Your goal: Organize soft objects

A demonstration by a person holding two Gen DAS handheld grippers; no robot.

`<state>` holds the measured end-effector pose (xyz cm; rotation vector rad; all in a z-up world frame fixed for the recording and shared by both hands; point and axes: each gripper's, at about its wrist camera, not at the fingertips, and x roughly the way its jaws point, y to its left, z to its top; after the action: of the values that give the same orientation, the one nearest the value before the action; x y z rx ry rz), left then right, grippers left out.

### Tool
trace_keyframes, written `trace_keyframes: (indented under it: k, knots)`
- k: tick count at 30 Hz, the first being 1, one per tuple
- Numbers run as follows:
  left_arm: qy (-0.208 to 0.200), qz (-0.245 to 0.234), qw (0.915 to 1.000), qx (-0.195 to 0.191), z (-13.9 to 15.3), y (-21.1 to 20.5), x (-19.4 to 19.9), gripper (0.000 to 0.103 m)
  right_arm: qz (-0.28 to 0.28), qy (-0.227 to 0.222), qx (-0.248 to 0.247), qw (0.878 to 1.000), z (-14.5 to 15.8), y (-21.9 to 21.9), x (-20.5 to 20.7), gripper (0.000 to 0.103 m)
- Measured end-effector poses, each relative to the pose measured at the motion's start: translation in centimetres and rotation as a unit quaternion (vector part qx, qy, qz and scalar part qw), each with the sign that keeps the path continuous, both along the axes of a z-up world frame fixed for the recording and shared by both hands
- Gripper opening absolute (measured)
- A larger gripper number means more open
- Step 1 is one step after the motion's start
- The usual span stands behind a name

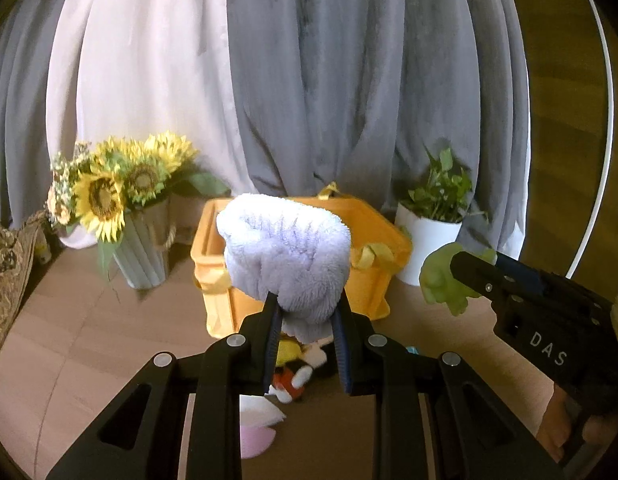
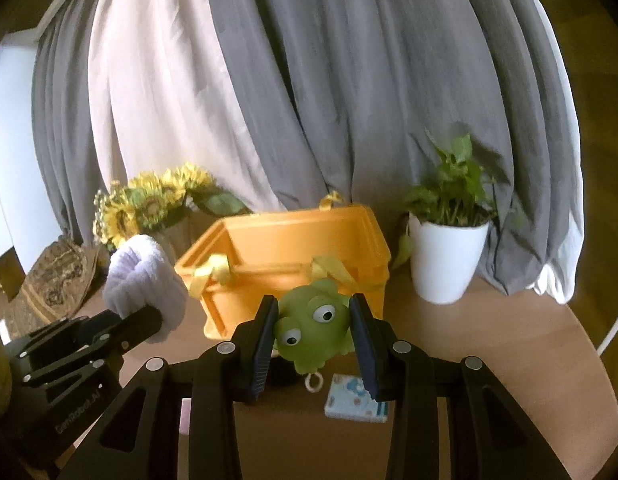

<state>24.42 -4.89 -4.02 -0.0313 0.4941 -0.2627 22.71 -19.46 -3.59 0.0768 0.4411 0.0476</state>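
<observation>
Two soft toys (image 1: 285, 248) (image 2: 315, 324), both upright.

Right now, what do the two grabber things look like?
Both are black. The left gripper and the right gripper have flat angular arms with cut-out holes, round silver bolts, and dark blue ribbed pads on the fingers. White letters "DAS" mark one side, faint "GenRobot.AI" lettering the other.

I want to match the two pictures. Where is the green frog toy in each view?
Left wrist view: green frog toy at the right edge, partly hidden by the right tongs.
Right wrist view: frog low in the centre, between the fingers.
Shared landmark: orange crate.
</observation>
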Motion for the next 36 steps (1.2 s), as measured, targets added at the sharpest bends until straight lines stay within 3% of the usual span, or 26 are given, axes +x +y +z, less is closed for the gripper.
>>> trace_keyframes:
  k: [19,36]
  knots:
    - [-0.047,-0.018,0.9987,0.001,3.2,1.9,3.8,0.025,-0.011,-0.063,0.004,0.998,3.7,1.7,3.5,0.038]
    - [-0.074,-0.029,0.9969,0.0,4.5,2.7,10.4,0.025,-0.012,-0.095,-0.007,0.995,5.5,2.9,8.9,0.038]
